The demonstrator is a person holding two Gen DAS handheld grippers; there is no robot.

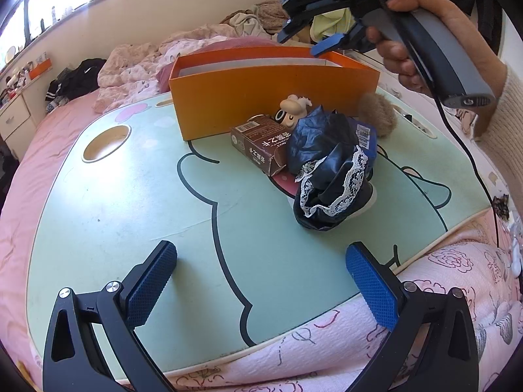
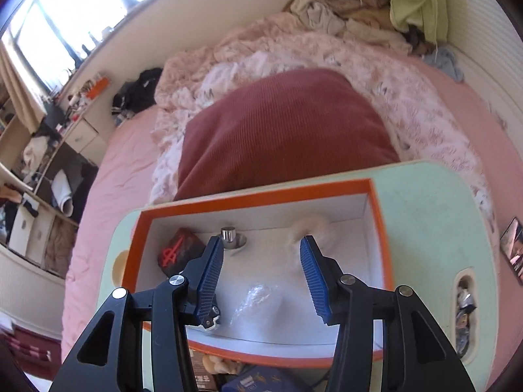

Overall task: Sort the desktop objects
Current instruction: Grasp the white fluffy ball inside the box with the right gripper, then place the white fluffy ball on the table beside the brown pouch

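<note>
In the left wrist view my left gripper (image 1: 261, 281) stands open and empty low over the green lap table (image 1: 130, 202). Ahead lie a brown carton (image 1: 261, 147), a dark blue lace-trimmed cloth (image 1: 330, 170), a small figurine (image 1: 294, 107) and a brown fluffy ball (image 1: 376, 114), all in front of the orange box (image 1: 274, 98). A hand holds my right gripper (image 1: 310, 32) above the box. In the right wrist view the right gripper (image 2: 261, 241) hangs open over the box (image 2: 255, 196), nothing between its fingers. Inside are a dark red-marked cube (image 2: 179, 251), a metal cylinder (image 2: 230, 236), clear plastic wrap (image 2: 258, 303) and a blurred pale fluffy ball (image 2: 313, 228).
The table rests on a pink bed. A dark red pillow (image 2: 284, 130) lies just behind the box. The table has a round cup hole (image 1: 106, 142) at the left and a slot (image 2: 464, 307) with small items at the right. A black cable (image 1: 470, 156) hangs from the right gripper.
</note>
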